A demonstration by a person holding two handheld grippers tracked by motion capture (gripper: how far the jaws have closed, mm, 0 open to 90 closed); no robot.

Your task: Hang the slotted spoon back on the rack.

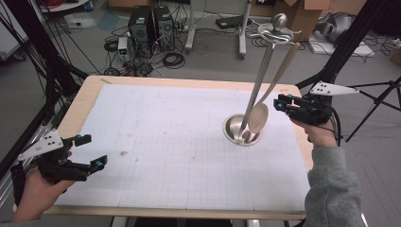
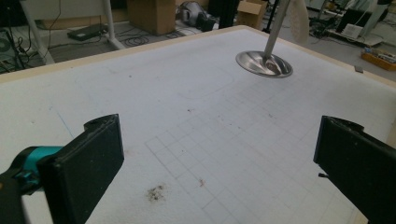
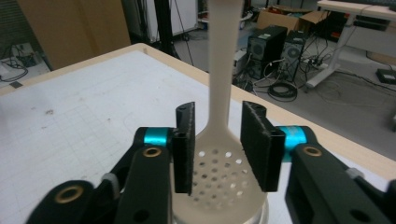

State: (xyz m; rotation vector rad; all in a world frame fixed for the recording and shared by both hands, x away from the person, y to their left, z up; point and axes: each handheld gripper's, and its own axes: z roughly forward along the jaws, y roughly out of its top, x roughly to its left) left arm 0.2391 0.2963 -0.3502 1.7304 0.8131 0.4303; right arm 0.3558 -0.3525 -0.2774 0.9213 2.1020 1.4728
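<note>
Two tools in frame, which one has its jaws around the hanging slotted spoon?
The right tool: its jaws straddle the cream slotted spoon just above its perforated bowl, not yet closed on it. The left tool sits open over bare mat, far from the stand.

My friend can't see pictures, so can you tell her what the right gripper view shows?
The right gripper has its two black jaws open on either side of a cream slotted spoon that hangs upright with its holed bowl low; whether they touch it is unclear. Behind it are the white gridded table mat, computer towers and cables on the floor.
</note>
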